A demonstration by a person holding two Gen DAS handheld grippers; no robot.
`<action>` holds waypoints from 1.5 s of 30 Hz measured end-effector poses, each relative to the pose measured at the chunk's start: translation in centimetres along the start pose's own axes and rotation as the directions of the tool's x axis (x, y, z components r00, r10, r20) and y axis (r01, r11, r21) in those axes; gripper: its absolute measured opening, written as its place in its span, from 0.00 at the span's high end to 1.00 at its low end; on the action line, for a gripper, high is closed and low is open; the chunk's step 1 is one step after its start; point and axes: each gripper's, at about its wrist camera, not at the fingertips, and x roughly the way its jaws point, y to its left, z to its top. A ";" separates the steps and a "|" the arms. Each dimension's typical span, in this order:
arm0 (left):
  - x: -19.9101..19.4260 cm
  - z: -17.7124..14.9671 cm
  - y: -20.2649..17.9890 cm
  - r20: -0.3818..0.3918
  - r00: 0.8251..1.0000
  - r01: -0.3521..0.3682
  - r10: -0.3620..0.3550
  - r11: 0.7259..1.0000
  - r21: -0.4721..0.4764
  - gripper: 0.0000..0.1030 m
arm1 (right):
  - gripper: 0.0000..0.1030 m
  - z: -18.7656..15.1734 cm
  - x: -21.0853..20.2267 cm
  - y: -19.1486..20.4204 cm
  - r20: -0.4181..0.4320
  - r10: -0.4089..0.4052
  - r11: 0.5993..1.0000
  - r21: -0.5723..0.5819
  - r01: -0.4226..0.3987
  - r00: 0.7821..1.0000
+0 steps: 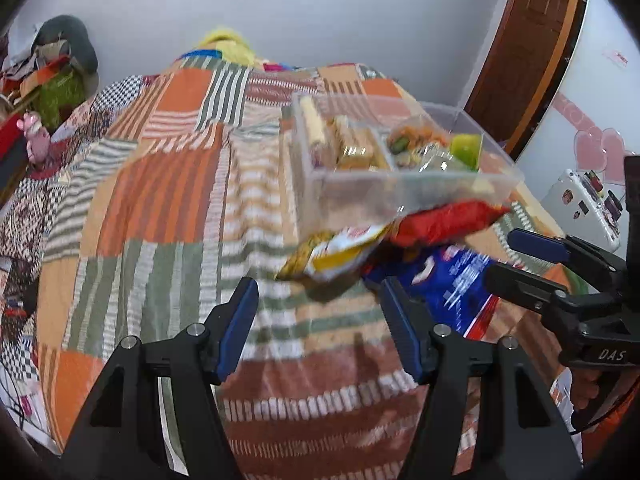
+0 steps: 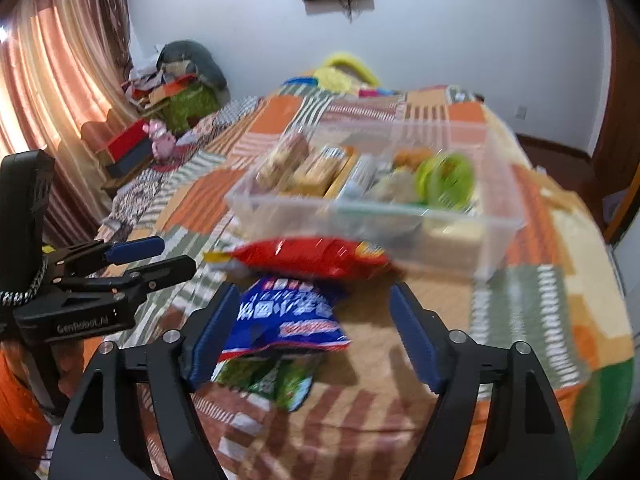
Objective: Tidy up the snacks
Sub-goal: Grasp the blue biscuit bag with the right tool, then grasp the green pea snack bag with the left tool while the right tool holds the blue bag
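A clear plastic box [image 1: 404, 184] [image 2: 376, 216] with dividers sits on the patchwork bed and holds wrapped biscuits [image 1: 354, 148] and a green cup [image 2: 446, 178]. In front of it lie a red snack bag [image 1: 444, 222] [image 2: 308, 258], a yellow and white bag [image 1: 336, 254], a blue bag [image 1: 452, 280] [image 2: 288, 312] and a green bag [image 2: 276, 380]. My left gripper [image 1: 320, 320] is open and empty, just short of the yellow bag. My right gripper [image 2: 314, 332] is open above the blue bag, holding nothing.
The patchwork quilt [image 1: 168, 200] covers the bed. A pile of clothes and boxes [image 2: 176, 88] stands by the curtain at the far left. A wooden door [image 1: 532, 48] is at the right. A yellow pillow [image 2: 344, 72] lies at the bed's far end.
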 end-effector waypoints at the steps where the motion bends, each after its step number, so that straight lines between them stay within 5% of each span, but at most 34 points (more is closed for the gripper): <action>1: 0.2 -0.3 0.2 -0.007 1.000 -0.004 0.004 1.000 -0.002 0.39 | 0.27 0.0 0.5 0.2 -0.014 0.007 1.000 0.001 -0.007 1.000; 15: 1.0 -2.5 0.5 -0.059 0.998 0.005 -0.006 1.000 -0.011 0.39 | 0.29 -1.2 4.6 1.0 -0.153 0.047 0.999 -0.006 -0.048 0.987; 24: 0.6 -2.7 -1.4 -0.071 0.996 0.046 -0.047 0.999 -0.009 0.39 | 0.41 -2.7 1.5 -0.3 -0.088 0.027 1.000 0.017 -0.025 0.996; 36: 2.0 -3.2 -6.9 -0.125 0.983 0.140 -0.137 0.990 0.021 0.28 | 0.43 -4.3 -3.8 -4.6 0.009 -0.055 0.992 0.113 0.053 0.998; 45: 4.6 -3.7 -9.7 -0.161 0.979 0.140 -0.126 0.987 0.082 0.22 | 0.43 -5.2 -5.1 -6.5 0.030 -0.057 0.983 0.175 0.051 0.998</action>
